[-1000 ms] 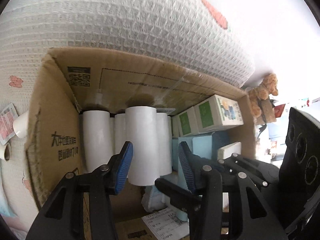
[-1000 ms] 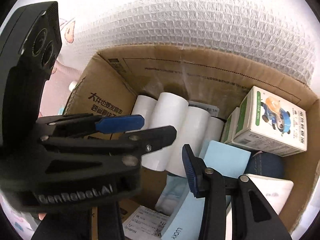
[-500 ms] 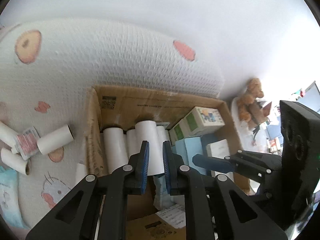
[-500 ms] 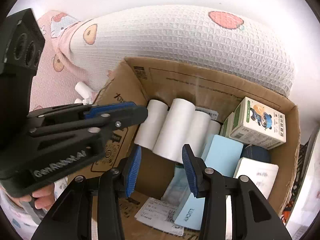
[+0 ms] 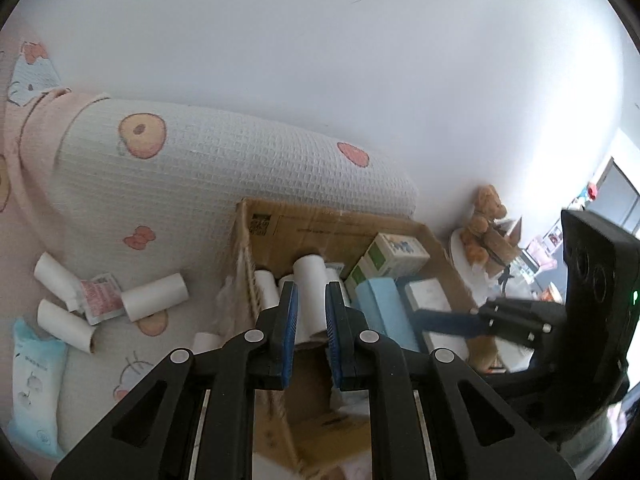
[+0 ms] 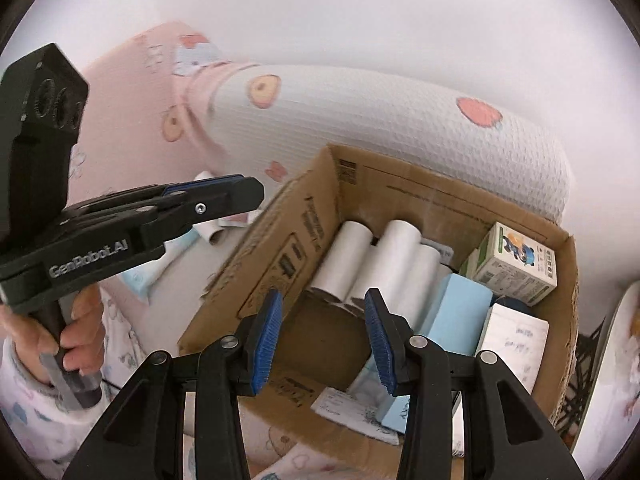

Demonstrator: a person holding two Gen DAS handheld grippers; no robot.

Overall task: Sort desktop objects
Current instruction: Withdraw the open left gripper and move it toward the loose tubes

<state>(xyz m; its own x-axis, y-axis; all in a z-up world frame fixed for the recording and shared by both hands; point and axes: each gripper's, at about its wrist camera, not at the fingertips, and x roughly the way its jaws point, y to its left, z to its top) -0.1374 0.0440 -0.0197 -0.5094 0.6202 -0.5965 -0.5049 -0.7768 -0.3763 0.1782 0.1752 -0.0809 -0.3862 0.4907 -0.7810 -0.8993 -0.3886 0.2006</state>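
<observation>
An open cardboard box [image 5: 320,220] [image 6: 400,184] lies on the patterned bed sheet and holds several white paper rolls [image 6: 352,256] [image 5: 310,268], a green-and-white carton [image 6: 516,264], a light blue box [image 6: 460,312] and a white box [image 6: 516,336]. My left gripper [image 5: 310,292] [image 6: 248,192] hovers above the box's left wall, shut with nothing between its blue pads. My right gripper [image 6: 322,300] [image 5: 432,316] is open and empty above the box's near side. Loose white rolls [image 5: 154,296] [image 5: 66,324] lie on the sheet to the left.
A long waffle-weave pillow [image 5: 240,168] runs behind the box against the white wall. A red packet [image 5: 100,296] and a blue tissue pack [image 5: 36,384] lie among the loose rolls. A teddy bear [image 5: 486,224] sits at the right. A person's hand [image 6: 76,336] grips the left handle.
Both grippers have risen and drawn back from the box. The left jaws went from open to shut, empty, and that gripper swung left, bringing the loose rolls into view.
</observation>
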